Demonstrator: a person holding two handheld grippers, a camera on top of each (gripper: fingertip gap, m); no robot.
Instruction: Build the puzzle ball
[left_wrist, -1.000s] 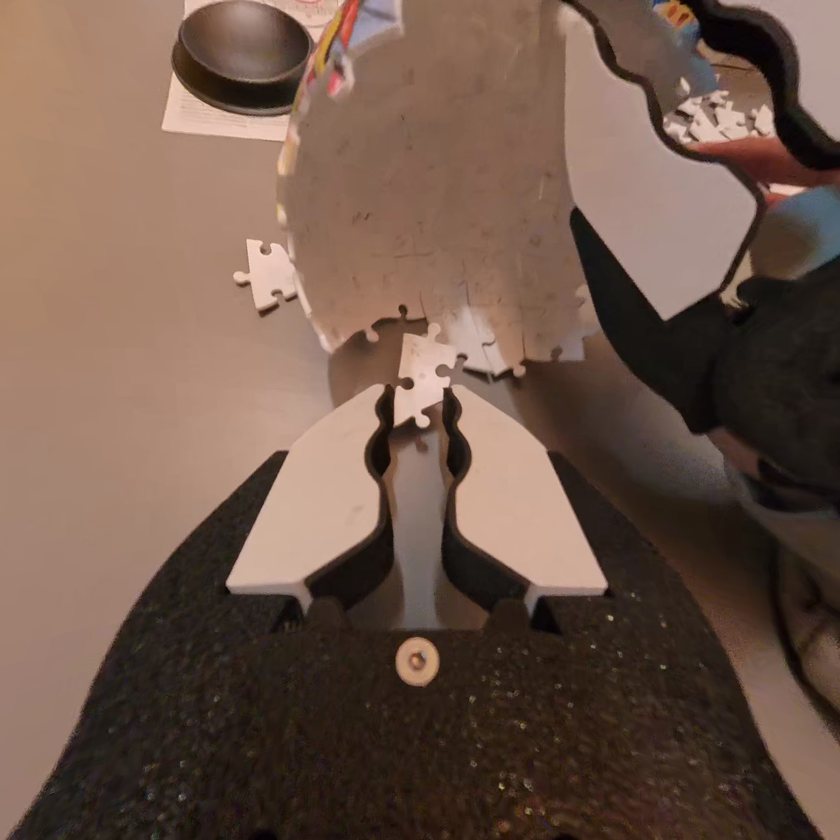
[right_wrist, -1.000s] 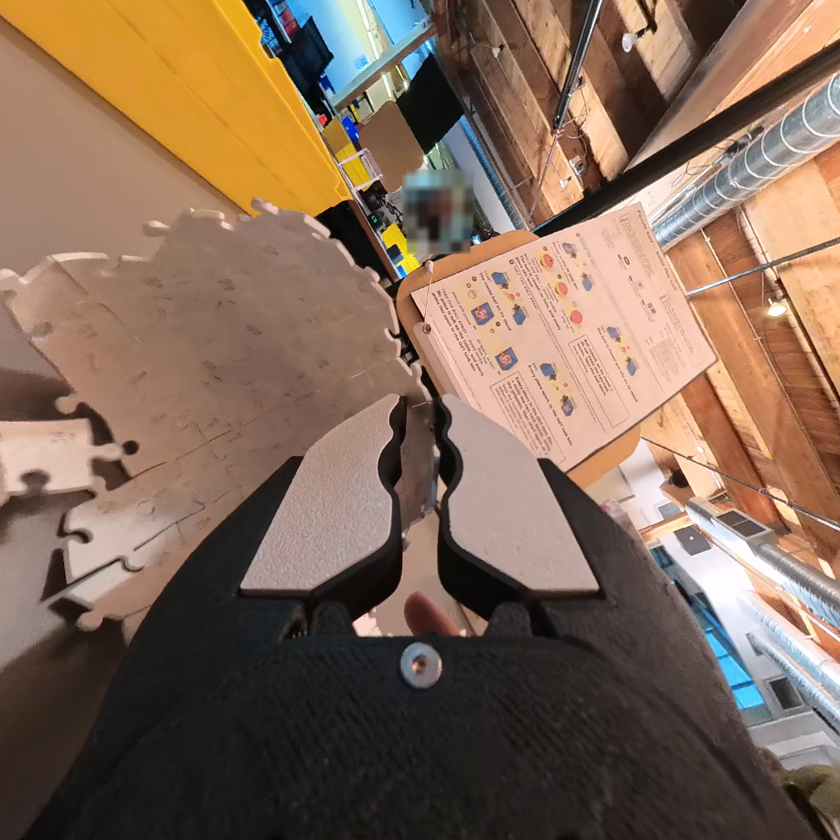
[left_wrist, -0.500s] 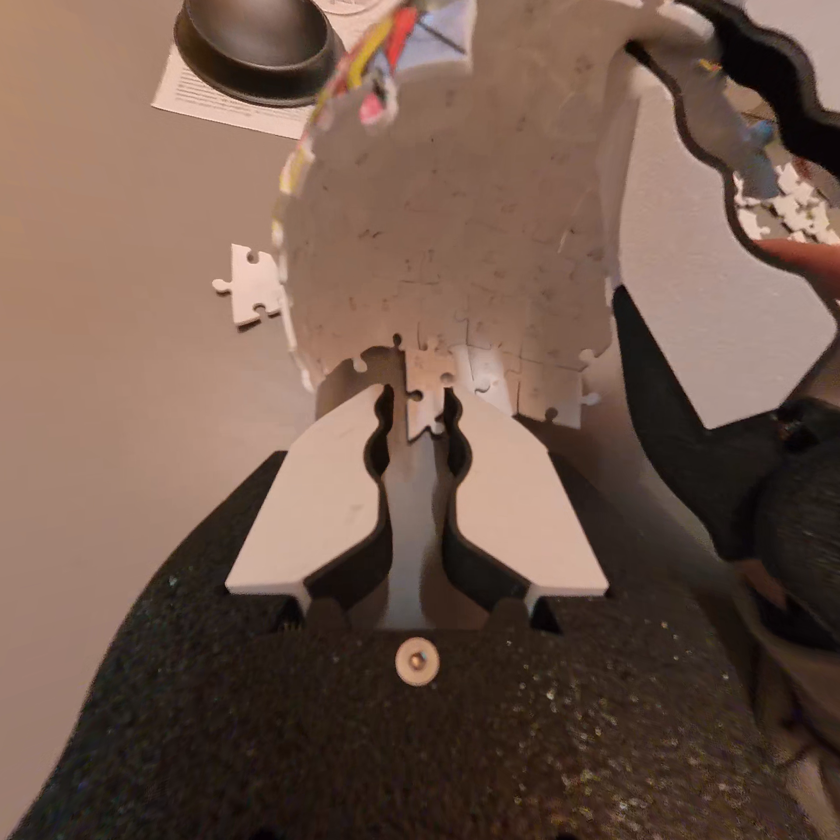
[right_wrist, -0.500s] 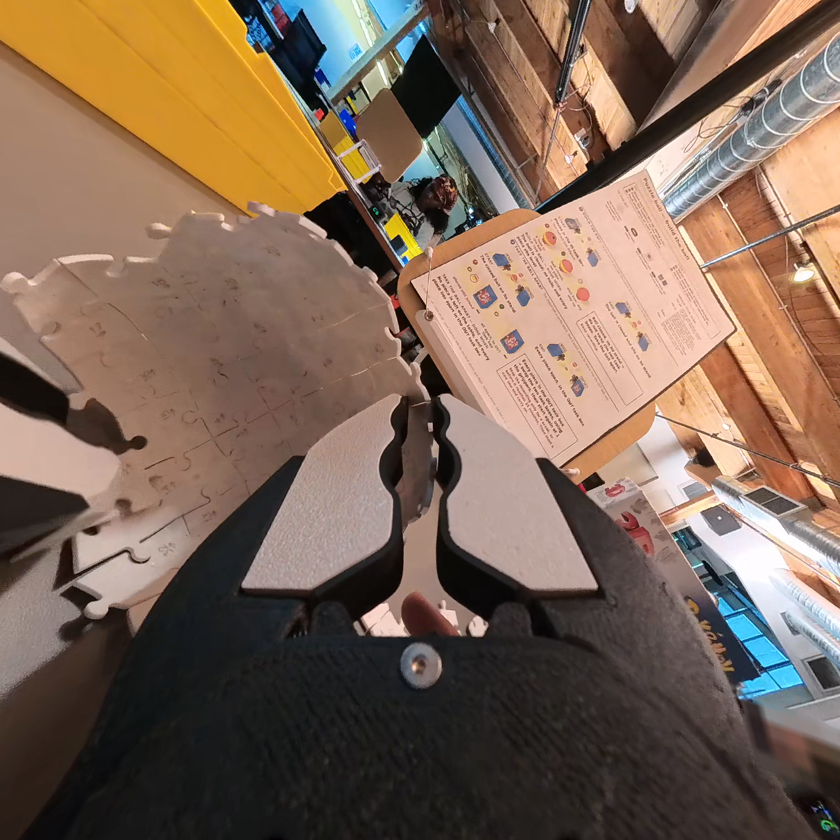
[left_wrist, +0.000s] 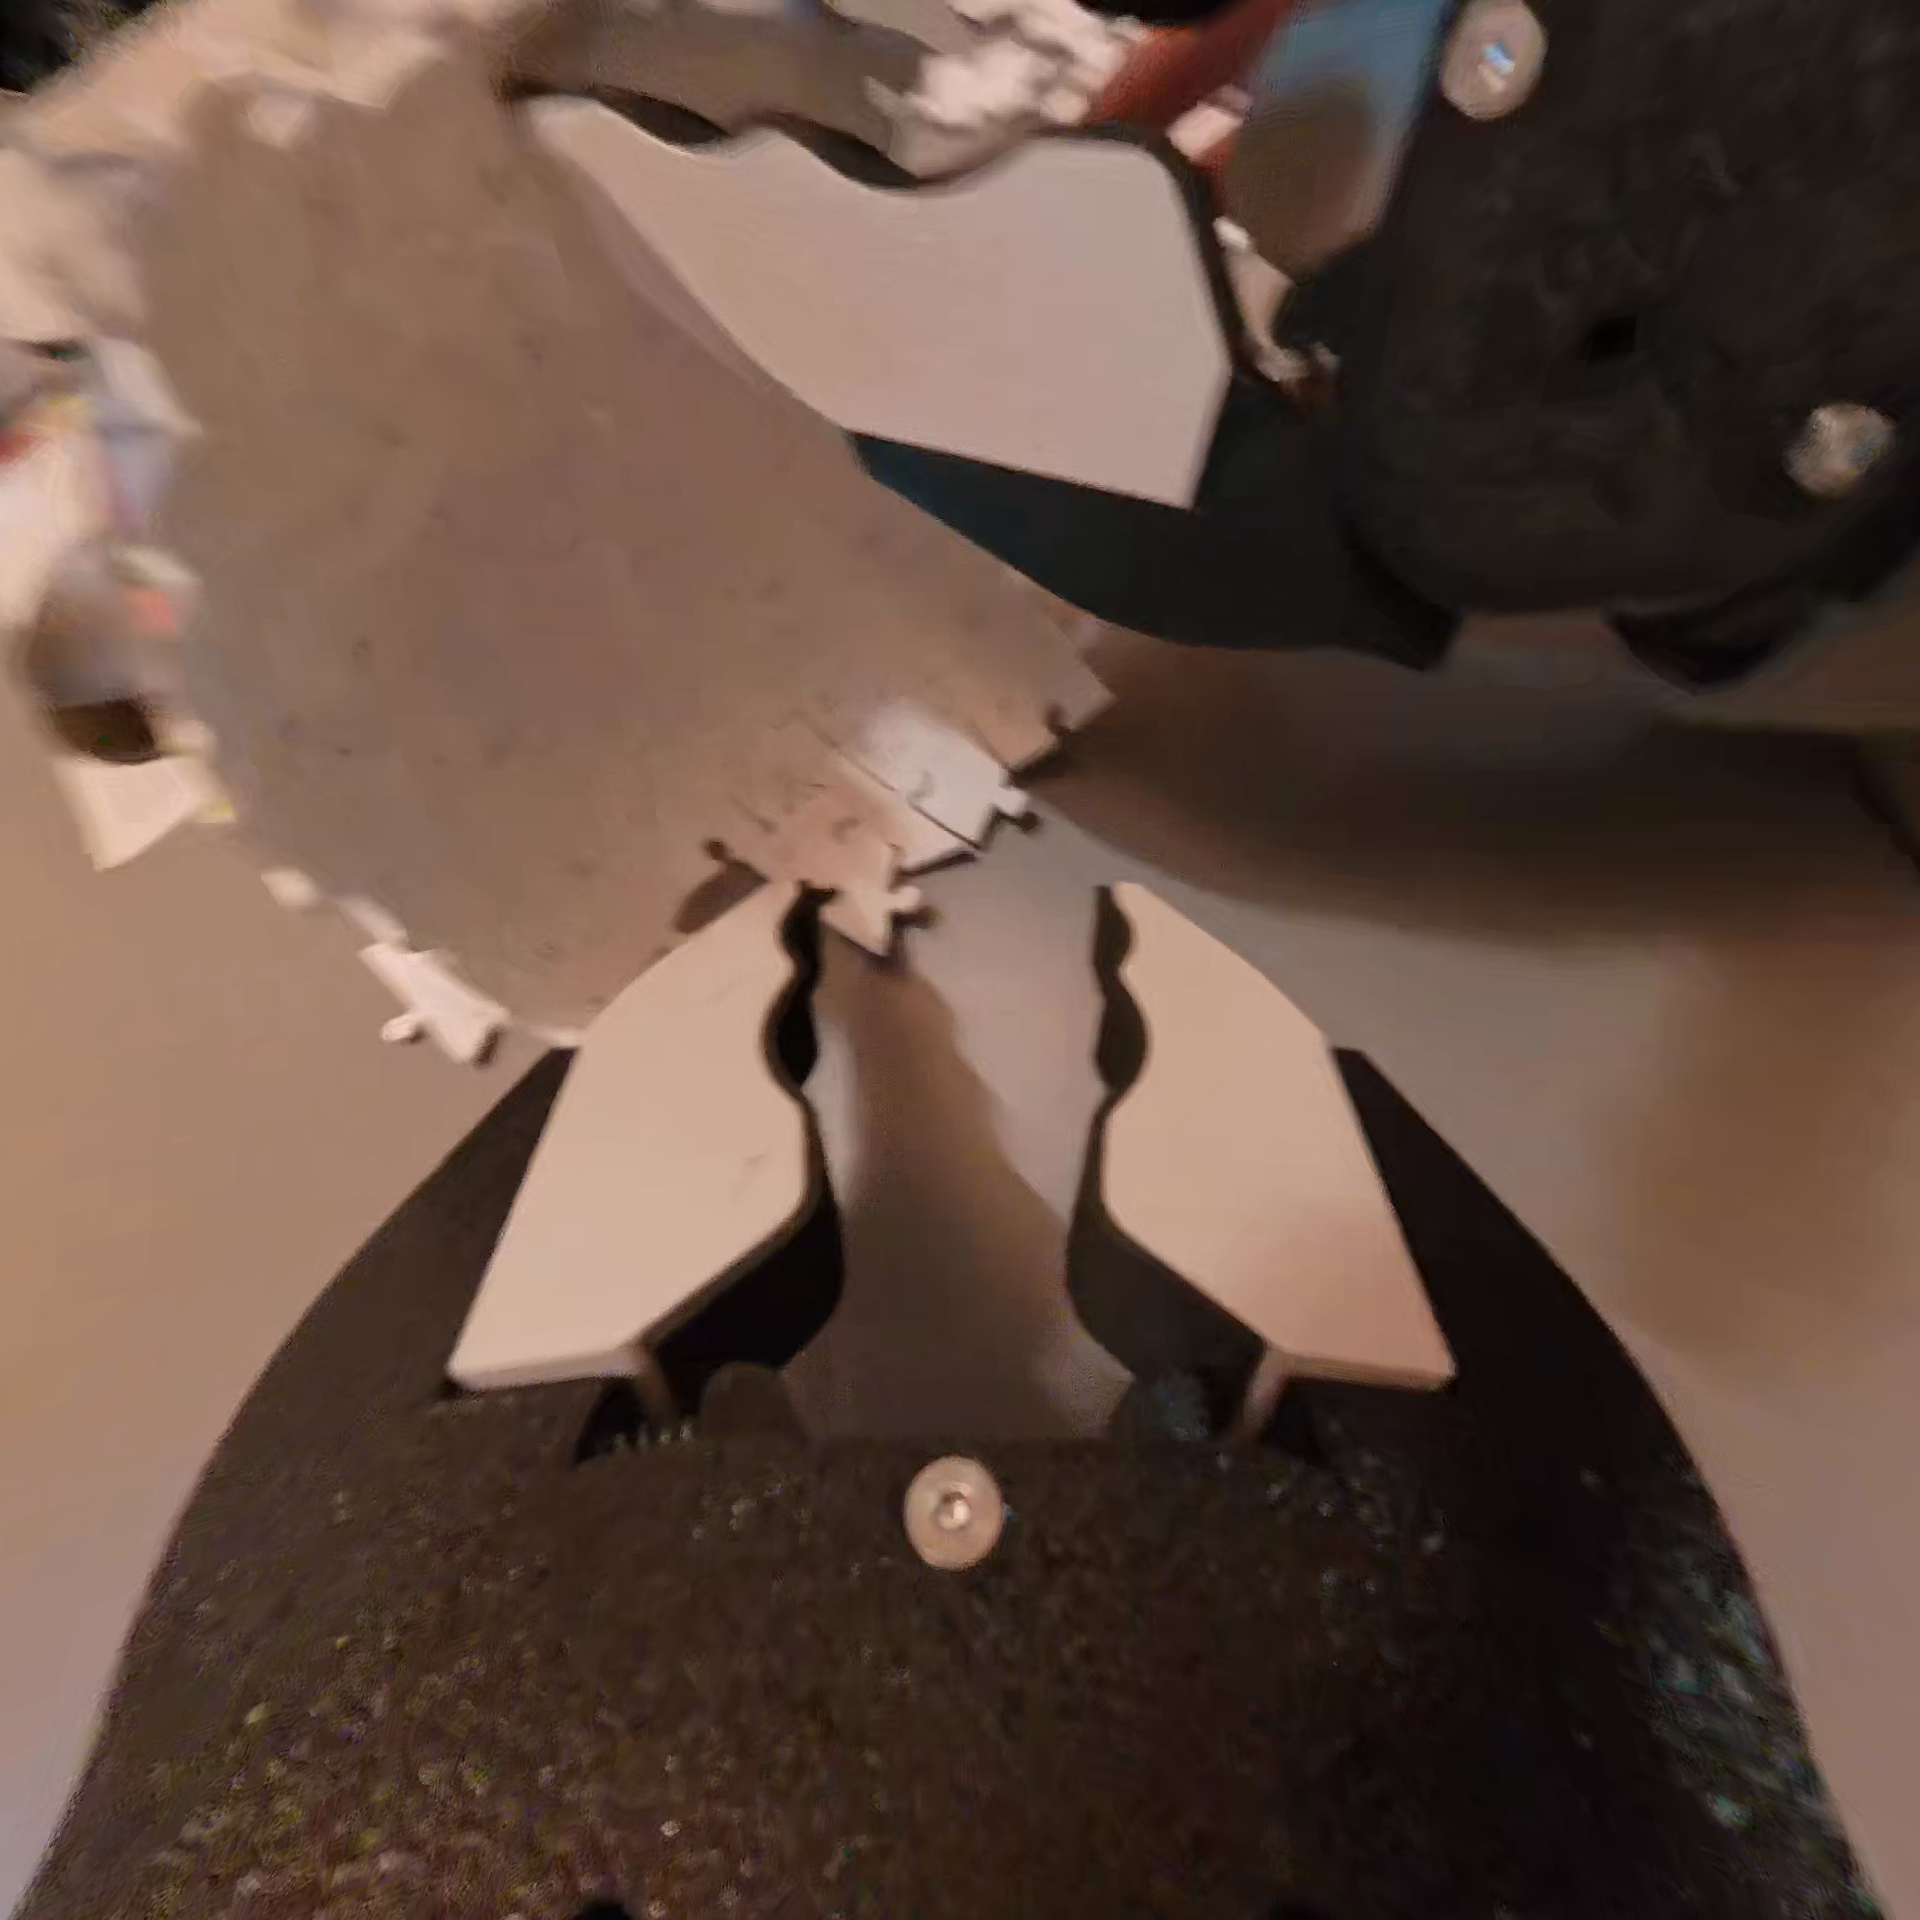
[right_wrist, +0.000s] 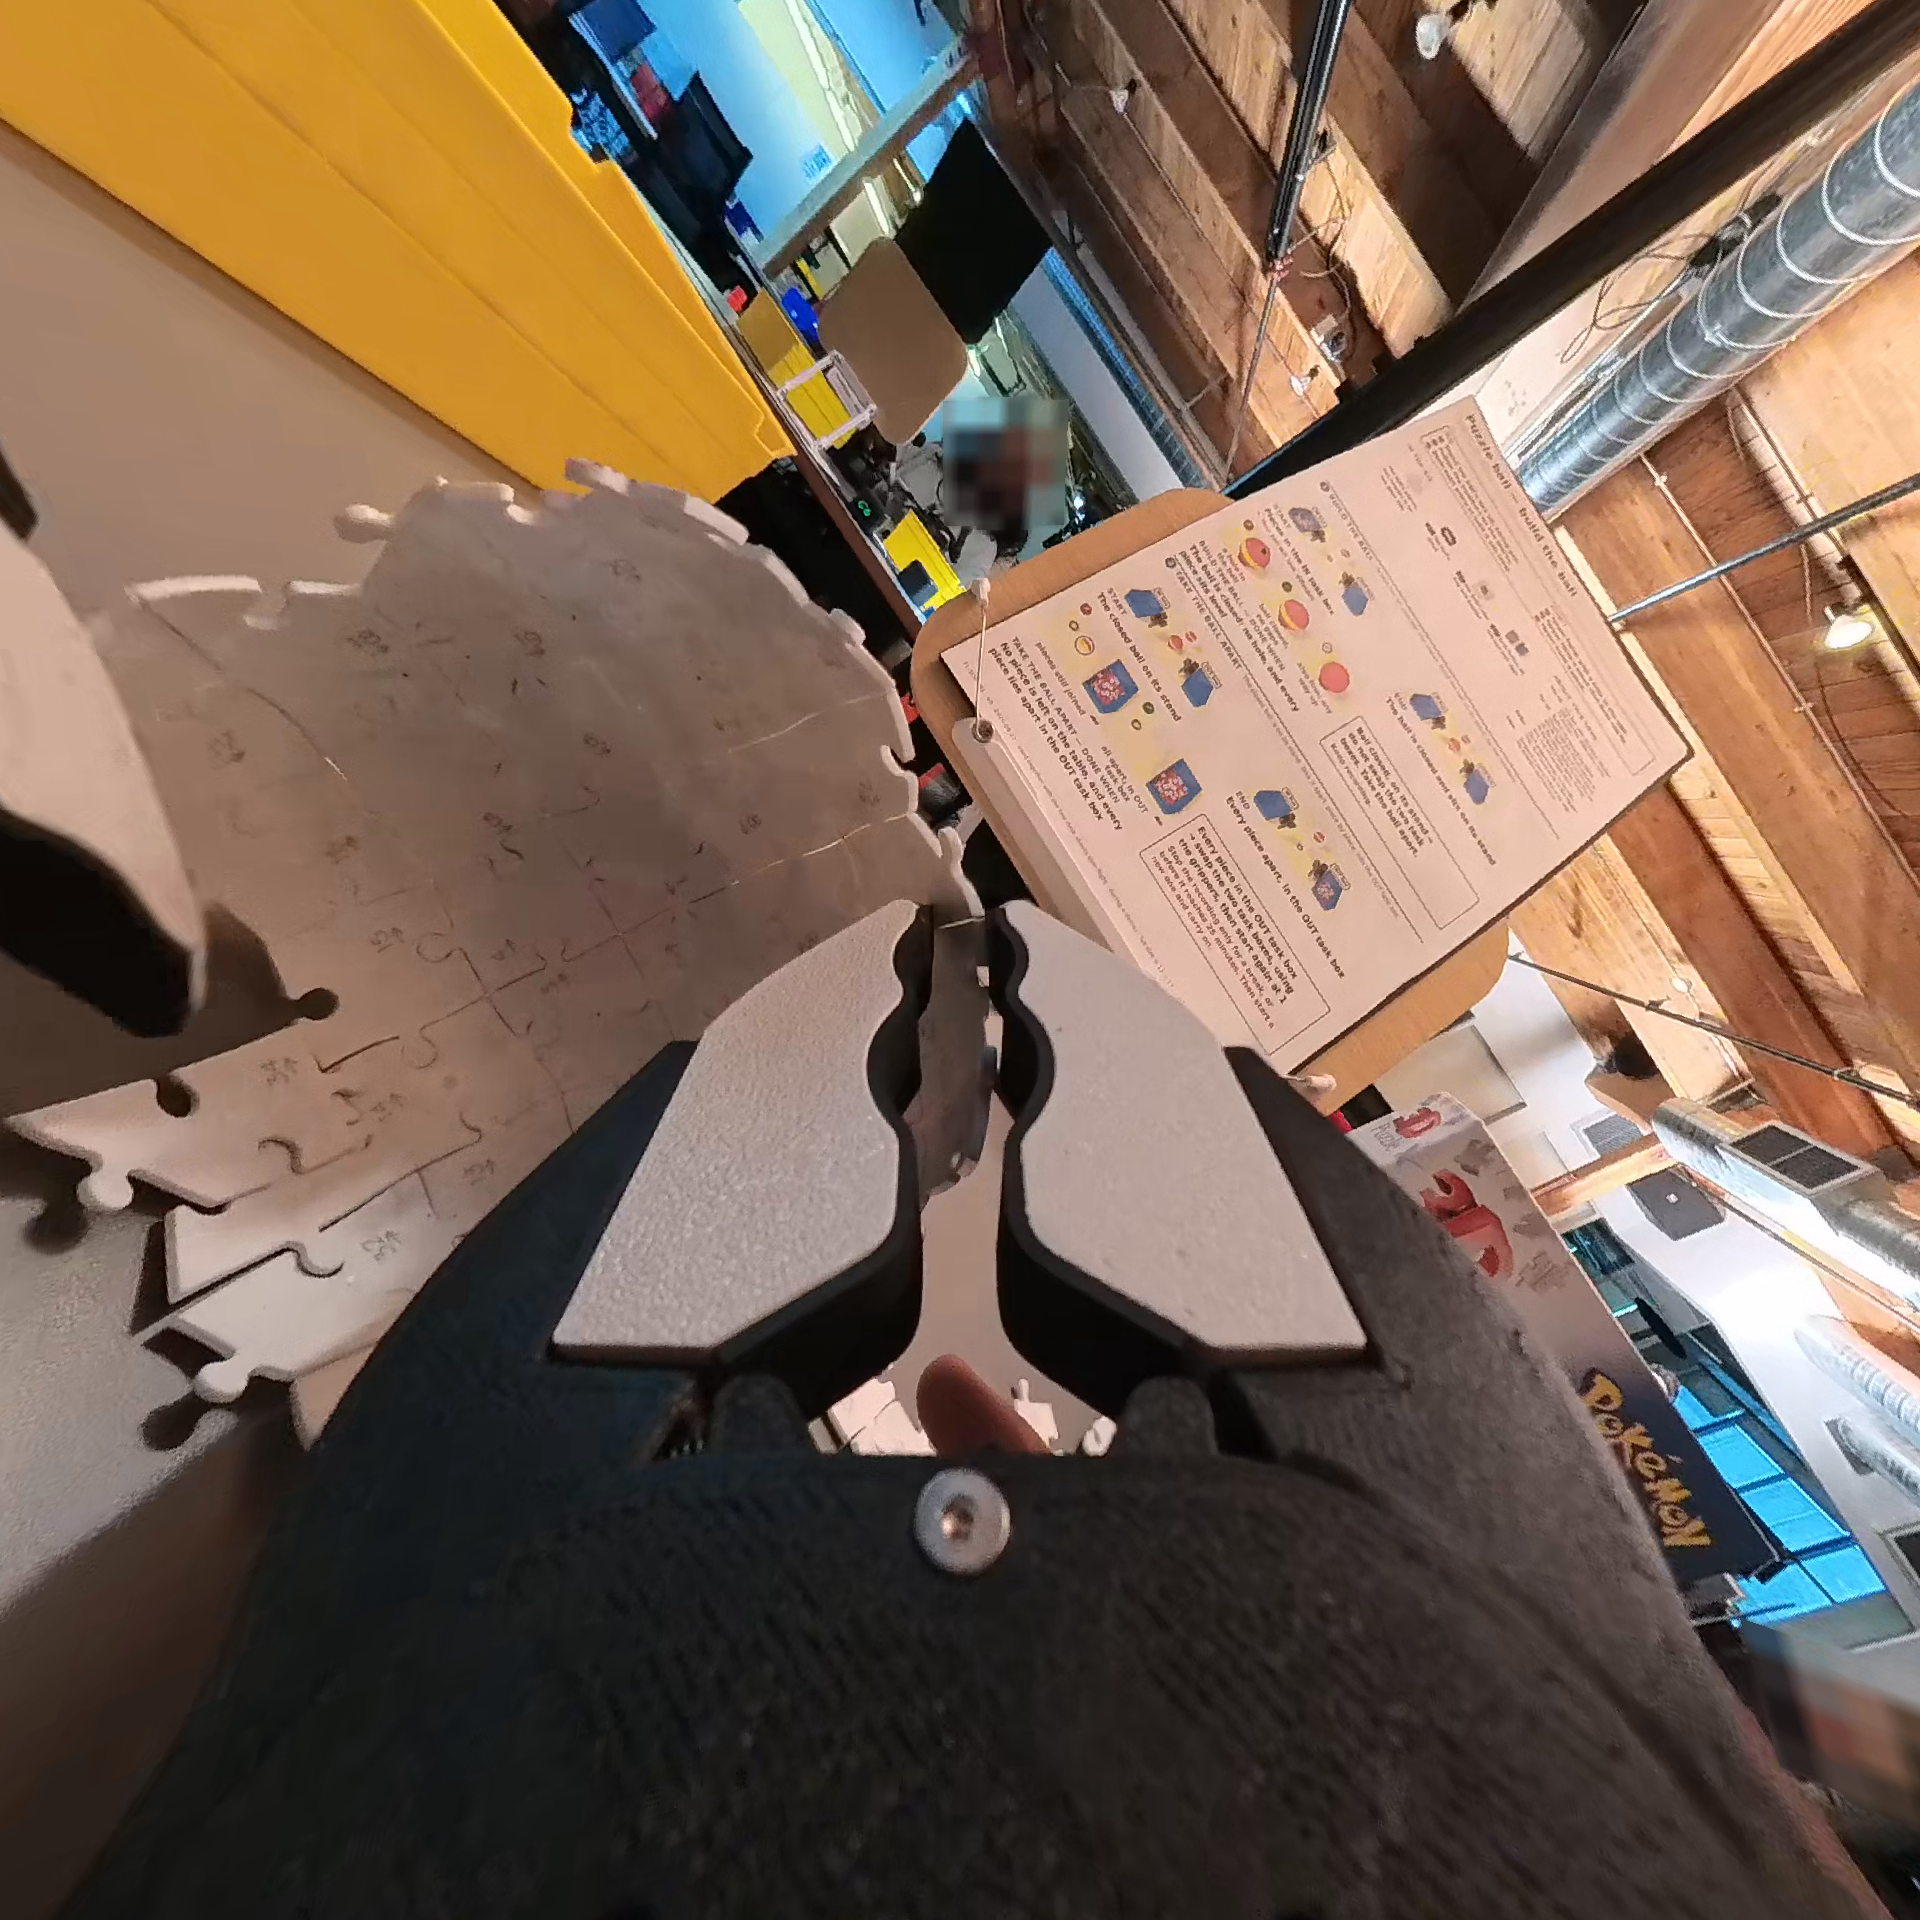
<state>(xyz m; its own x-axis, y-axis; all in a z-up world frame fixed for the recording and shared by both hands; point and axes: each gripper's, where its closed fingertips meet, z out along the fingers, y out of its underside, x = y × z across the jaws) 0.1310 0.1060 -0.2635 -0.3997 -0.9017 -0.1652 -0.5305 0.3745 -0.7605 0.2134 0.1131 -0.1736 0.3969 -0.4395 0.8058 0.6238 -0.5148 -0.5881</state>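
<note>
The partly built puzzle ball is a curved shell of joined pieces, seen from its grey inner side in the left wrist view and the right wrist view. My right gripper is shut on the shell's rim and holds it above the table; it also shows at the upper right of the left wrist view. My left gripper is open and empty just below the shell's lower edge. A small puzzle piece sits at that edge by the left fingertip. The left wrist view is blurred.
A loose piece lies on the beige table under the shell, and more loose pieces lie at the far edge. An instruction sheet on a clipboard, yellow bins and a puzzle box stand behind. The tips of one gripper are about 12 centimeters away from the tips of the other.
My left gripper has opened and let go of the small piece, which now stays at the shell's lower edge. The shell has swung to the left in the left wrist view.
</note>
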